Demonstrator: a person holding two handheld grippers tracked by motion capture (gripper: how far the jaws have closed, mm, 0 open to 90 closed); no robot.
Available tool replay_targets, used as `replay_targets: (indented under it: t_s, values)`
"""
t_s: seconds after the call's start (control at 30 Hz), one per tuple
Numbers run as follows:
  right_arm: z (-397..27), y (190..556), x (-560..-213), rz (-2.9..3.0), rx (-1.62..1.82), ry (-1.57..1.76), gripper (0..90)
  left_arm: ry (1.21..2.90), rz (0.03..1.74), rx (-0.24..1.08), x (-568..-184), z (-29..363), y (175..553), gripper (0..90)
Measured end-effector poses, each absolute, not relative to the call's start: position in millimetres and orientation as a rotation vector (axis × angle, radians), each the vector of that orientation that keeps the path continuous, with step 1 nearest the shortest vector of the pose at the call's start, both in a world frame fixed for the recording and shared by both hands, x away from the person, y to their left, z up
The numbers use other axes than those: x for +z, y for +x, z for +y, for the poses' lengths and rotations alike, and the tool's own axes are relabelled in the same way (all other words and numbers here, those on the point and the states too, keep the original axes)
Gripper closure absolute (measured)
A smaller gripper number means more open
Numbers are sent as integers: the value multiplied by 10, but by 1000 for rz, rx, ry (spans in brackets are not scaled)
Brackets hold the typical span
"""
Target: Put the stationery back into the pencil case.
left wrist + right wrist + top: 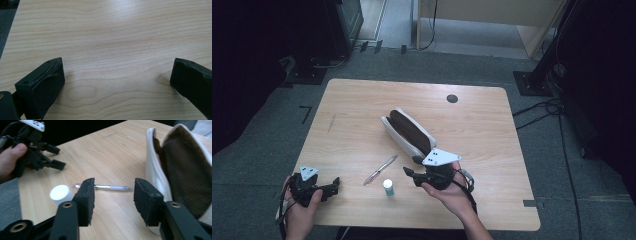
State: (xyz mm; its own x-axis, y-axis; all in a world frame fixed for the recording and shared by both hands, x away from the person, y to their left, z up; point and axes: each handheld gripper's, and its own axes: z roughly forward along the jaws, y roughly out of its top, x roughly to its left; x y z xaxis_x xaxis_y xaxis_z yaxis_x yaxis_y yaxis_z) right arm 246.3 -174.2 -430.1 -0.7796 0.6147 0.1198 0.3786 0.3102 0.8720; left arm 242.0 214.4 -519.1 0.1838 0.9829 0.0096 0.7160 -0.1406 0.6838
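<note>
1. Steering the right tool (113, 195) toward the pen (107, 187), I see its jaws parted with nothing between them; the pen lies flat on the counter (362, 110), between the small bottle (60, 193) and the pouch (175, 170).
2. I judge the pen light, stiff and slick; mid-barrel is the place to grip.
3. The pouch gapes, its dark mesh lining visible; contents hidden.
4. The left tool (117, 82) rests open and empty.

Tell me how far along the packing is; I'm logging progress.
Done: the pouch lies unzipped on the table. In hand: the right gripper, jaws open with nothing between them, points at the pen. Left: pen and small white-capped bottle both lie outside the pouch; the left gripper waits open.
</note>
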Motion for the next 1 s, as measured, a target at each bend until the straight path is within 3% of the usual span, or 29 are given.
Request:
replay_targets:
  t_s: [0.37,1.0]
  values:
    - [-1661,2361,-4378,2378,1527,888,581,1921,1589,639,-5191,2144,2419,0]
    - [-1495,2294,-4484,2430,1579,853,538,1921,1589,639,-5191,2144,2420,0]
